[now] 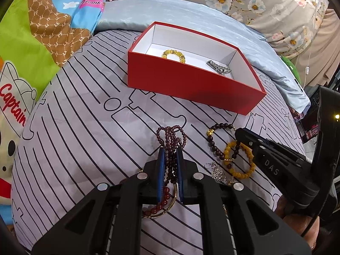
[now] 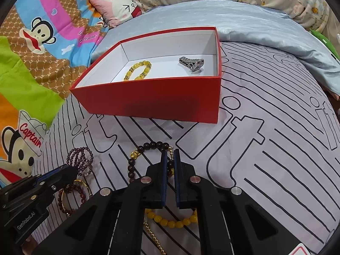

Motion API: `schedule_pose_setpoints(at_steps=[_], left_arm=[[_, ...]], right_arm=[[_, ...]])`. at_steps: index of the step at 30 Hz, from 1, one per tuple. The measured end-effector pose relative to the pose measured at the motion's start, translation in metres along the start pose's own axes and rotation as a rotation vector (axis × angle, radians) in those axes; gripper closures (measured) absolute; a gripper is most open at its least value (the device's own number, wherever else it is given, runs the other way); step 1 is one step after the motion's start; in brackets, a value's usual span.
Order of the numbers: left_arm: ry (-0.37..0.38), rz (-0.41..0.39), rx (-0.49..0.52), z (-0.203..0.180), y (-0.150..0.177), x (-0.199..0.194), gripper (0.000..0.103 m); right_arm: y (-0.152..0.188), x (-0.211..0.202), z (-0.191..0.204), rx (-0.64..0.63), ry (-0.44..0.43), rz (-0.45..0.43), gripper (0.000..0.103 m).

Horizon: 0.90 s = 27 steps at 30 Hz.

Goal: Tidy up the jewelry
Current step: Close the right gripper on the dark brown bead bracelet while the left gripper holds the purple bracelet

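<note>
A red box [image 1: 191, 87] with a white inside sits on the bed and holds a yellow bead bracelet [image 1: 173, 55] and a silver watch band [image 1: 218, 67]. My left gripper [image 1: 170, 151] is shut on a purple bead strand [image 1: 171, 137]. My right gripper [image 2: 170, 155] is nearly closed around a dark brown bead bracelet [image 2: 136, 161], with beads between its pads; it also shows in the left wrist view [image 1: 241, 136]. A yellow bracelet [image 1: 240, 161] overlaps the dark one. The box [image 2: 153, 99] also shows in the right wrist view.
A dark red bead bracelet with a gold bangle [image 1: 163, 204] lies under my left gripper. A silver flower pendant [image 1: 217, 173] lies beside the yellow bracelet. A gold chain [image 2: 153, 235] lies under my right gripper. Cartoon blankets [image 1: 31, 42] and a blue satin pillow [image 1: 191, 14] surround the striped sheet.
</note>
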<state>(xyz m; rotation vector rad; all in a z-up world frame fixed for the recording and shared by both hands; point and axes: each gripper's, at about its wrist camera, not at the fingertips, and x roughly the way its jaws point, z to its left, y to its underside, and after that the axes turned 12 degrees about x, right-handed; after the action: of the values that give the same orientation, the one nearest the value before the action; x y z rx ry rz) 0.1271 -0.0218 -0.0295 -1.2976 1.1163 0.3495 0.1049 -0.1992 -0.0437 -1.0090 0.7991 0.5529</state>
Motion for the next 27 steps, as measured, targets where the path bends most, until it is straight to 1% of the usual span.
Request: schedule_pose_setpoints(at_steps=[2, 3, 9, 12, 17, 19, 20, 26, 27], left_arm=[[0.001, -0.003, 0.0, -0.001, 0.0, -0.002, 0.093], [0.001, -0.005, 0.0, -0.001, 0.0, -0.003, 0.093], [0.008, -0.017, 0.001, -0.003, -0.001, -0.01, 0.093], [0.009, -0.02, 0.001, -0.005, -0.001, -0.012, 0.093], [0.009, -0.019, 0.003, -0.007, 0.002, -0.015, 0.093], [0.009, -0.014, 0.002, -0.006, 0.003, -0.013, 0.093], [0.009, -0.012, 0.002, -0.006, 0.003, -0.012, 0.093], [0.009, -0.004, 0.0, -0.004, 0.004, -0.009, 0.093], [0.009, -0.004, 0.0, -0.004, 0.004, -0.008, 0.093]], right_arm=[[0.0, -0.006, -0.001, 0.01, -0.011, -0.011, 0.1], [0.0, -0.011, -0.002, 0.015, -0.016, -0.017, 0.103], [-0.001, -0.035, 0.002, 0.006, -0.032, -0.059, 0.103], [0.0, -0.033, 0.002, -0.012, -0.019, -0.048, 0.103], [0.001, -0.021, -0.001, -0.022, -0.004, -0.018, 0.09], [0.002, -0.013, 0.001, -0.04, 0.01, -0.008, 0.078], [0.002, -0.009, 0.002, -0.05, 0.015, -0.003, 0.076], [0.004, 0.01, 0.003, -0.062, 0.036, 0.029, 0.076], [0.004, 0.012, 0.003, -0.062, 0.036, 0.033, 0.077]])
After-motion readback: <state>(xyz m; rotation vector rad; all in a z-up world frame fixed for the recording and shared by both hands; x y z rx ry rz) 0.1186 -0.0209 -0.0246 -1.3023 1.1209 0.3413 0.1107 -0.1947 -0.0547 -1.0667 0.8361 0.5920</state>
